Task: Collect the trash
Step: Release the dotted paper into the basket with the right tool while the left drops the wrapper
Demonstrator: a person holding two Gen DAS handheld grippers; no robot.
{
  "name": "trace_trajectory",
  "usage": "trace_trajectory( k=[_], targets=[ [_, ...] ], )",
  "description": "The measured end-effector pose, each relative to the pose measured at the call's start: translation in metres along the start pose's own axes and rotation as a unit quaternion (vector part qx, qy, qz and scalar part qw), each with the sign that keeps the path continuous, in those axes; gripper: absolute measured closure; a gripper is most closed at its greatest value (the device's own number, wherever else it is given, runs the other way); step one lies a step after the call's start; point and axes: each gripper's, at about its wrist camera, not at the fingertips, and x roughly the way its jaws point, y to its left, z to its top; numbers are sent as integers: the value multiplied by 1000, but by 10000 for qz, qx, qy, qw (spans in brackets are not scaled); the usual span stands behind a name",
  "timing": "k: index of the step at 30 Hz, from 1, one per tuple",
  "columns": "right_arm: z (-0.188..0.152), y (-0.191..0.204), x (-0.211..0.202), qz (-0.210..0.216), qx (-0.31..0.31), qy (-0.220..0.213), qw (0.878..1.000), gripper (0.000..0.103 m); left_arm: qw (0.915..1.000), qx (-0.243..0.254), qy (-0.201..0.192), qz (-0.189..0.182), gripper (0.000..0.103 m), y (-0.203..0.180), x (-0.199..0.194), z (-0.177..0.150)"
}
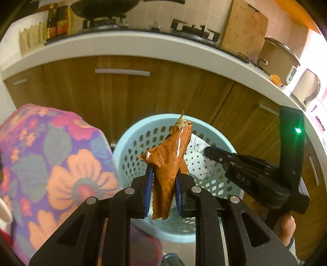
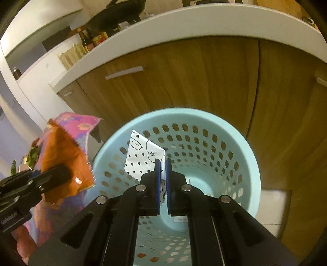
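A white counter [image 1: 143, 48] curves over wooden cabinets [image 1: 122, 98] with pale bar handles [image 1: 122, 72]. On it stand a gas hob [image 1: 184, 30] carrying a dark wok [image 1: 102, 8], sauce bottles [image 1: 58, 24] at the left end, a cardboard box [image 1: 244, 30], a lidded pot [image 1: 280, 59] and what looks like a white kettle [image 1: 307, 86], though the edge blurs it. A floral cloth [image 1: 55, 163] in pink, purple and orange fills the lower left, just beside the cabinets.
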Motion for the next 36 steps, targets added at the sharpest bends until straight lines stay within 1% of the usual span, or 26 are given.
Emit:
trace_trajectory(
  k=[2,4,5,6,8,10,11,12,14,16,21,23,26,28,30,32,33,36],
  targets=[
    [-2,-7,4,-29,87,85,9999,97,9999,-11,100,0,83,0,12,3],
    [-4,-17,5,36,204,152,9997,95,9998,29,186,-56,79,-3,22,3],
    [-5,-21,6,79,259,167,9995,95,9997,64,186,-124,74,-5,26,2],
    [-6,-23,6,124,284,197,9993,94,9997,83,187,-154,73,-6,28,1],
    [-9,-26,4,60,278,188,9994,94,9996,94,217,-133,73,-8,33,2],
    [-10,-31,0,107,342,162,9992,91,9996,79,235,-156,64,-8,34,2],
    [-10,-33,-3,151,393,131,9990,87,9996,79,239,-158,51,-9,34,3],
    [-10,-33,-5,145,419,101,9990,81,9996,102,239,-134,42,-10,33,2],
    [-9,-33,-12,111,419,13,9991,75,9996,195,197,-84,42,-16,32,1],
    [-10,-32,-21,61,385,-78,9992,74,9995,270,166,-9,42,-18,27,-1],
    [-5,-14,-47,-111,145,-412,9990,74,9993,233,-288,6,39,-10,-13,-10],
    [-2,0,-59,-132,-29,-579,9982,74,9984,196,-528,39,39,-4,-34,-15],
    [2,28,-73,72,-305,-759,9966,74,9960,114,-878,139,37,5,-70,-23],
    [4,51,-80,190,-510,-846,9949,70,9936,11,-1096,286,37,14,-95,-31],
    [3,74,-84,332,-726,-922,9925,55,9908,-89,-1292,390,35,26,-118,-40],
    [1,102,-88,498,-1010,-1007,9885,53,9870,-234,-1485,574,35,41,-142,-51],
    [0,112,-88,557,-1108,-1009,9871,53,9841,-339,-1602,682,34,51,-156,-58],
    [-3,150,-83,792,-1420,-953,9821,53,9772,-592,-1793,968,32,74,-183,-70]
  ],
)
